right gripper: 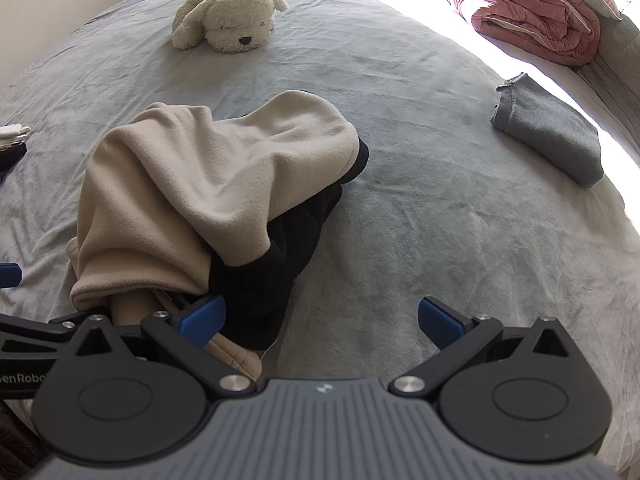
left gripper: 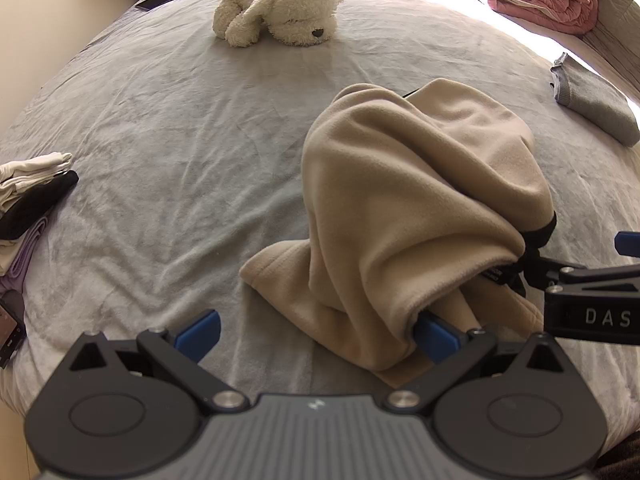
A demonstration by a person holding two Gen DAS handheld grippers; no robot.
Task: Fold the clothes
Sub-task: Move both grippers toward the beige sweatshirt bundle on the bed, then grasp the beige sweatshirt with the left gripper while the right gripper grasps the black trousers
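Note:
A beige fleece garment (left gripper: 420,208) with black trim lies bunched on the grey bed sheet (left gripper: 180,160). In the right wrist view the fleece (right gripper: 192,184) covers a black part (right gripper: 276,276). My left gripper (left gripper: 316,334) is open; its right fingertip (left gripper: 434,338) sits under the fleece's near edge. My right gripper (right gripper: 320,322) is open; its left fingertip (right gripper: 202,318) touches the garment's near edge. The right gripper also shows at the right edge of the left wrist view (left gripper: 588,300).
A white plush dog (left gripper: 276,8) lies at the far side of the bed. A folded grey garment (right gripper: 548,132) lies to the right. A rolled pink quilt (right gripper: 532,8) sits at the far right. A stack of folded clothes (left gripper: 28,204) is at the left edge.

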